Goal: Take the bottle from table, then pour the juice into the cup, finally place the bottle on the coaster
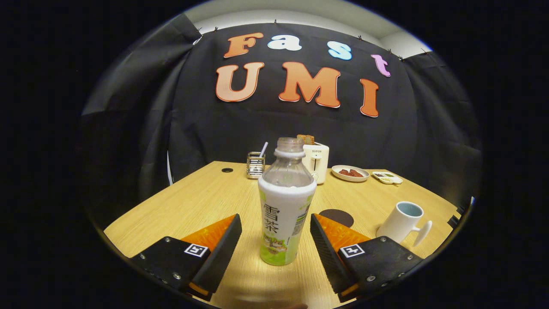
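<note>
A hand-held gripper [276, 234] is hovering with its jaws spread wide on either side of an uncapped juice bottle [286, 201], which is standing upright on the wooden table [201, 201] between the two fingers [227, 244]. Neither finger is touching the bottle; clear table is showing in the gap on each side, so the tongs are holding nothing.

The bottle's clear upper part is looking empty, and its white-and-green wrap is hiding the level below. The white cup [403, 223] is waiting to the right with its handle turned to the near right. The dark round coaster [339, 216] is lying just beyond the right finger, between bottle and cup. At the far edge, a white toaster [316, 162], a wire holder [255, 165], a plate of food [350, 173] and a small dish [387, 177] are sitting well clear of the work.

The step in hand appears to be the grasp. To do it well, the fingers should probably be closing squarely on the wrapped middle of the bottle, not the tapering shoulder, and evenly from both sides so the bottle is not nudged over. With the mouth open, a firm, level hold and a straight lift matter, before any swing right toward the cup.
</note>
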The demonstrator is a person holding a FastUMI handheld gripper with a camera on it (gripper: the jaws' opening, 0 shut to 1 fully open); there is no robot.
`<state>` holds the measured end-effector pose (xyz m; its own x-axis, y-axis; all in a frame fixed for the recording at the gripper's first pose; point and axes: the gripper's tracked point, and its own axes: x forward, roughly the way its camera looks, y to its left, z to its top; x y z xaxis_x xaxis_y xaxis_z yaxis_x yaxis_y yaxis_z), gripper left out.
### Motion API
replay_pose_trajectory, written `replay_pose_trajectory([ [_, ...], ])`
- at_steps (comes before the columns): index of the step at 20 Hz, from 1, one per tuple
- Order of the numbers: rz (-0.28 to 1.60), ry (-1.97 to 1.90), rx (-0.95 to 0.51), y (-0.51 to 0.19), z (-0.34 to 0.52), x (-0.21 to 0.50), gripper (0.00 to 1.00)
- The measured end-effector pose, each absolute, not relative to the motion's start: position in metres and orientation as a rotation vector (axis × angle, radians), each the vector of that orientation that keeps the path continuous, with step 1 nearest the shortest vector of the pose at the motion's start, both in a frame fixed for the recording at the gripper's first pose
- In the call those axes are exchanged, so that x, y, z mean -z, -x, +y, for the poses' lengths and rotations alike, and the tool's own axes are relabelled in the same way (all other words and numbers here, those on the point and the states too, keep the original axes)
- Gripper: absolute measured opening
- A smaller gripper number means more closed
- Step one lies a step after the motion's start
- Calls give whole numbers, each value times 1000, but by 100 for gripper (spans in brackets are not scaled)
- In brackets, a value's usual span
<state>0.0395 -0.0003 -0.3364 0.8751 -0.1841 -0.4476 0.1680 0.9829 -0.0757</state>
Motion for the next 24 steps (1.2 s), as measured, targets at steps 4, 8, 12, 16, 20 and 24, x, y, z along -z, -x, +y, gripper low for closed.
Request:
replay_pose_trajectory([
  [4, 486, 57, 201, -50, -10, 352, 94],
  [8, 473, 50, 180, -60, -10, 357, 78],
  [12, 468, 20, 85, -65, 4, 354, 61],
  [16, 466, -62, 41, -67, 6, 345, 56],
  [20, 450, -241, 2, -69, 9, 335, 56],
  [24, 422, -407, -14, -68, 4, 323, 56],
])
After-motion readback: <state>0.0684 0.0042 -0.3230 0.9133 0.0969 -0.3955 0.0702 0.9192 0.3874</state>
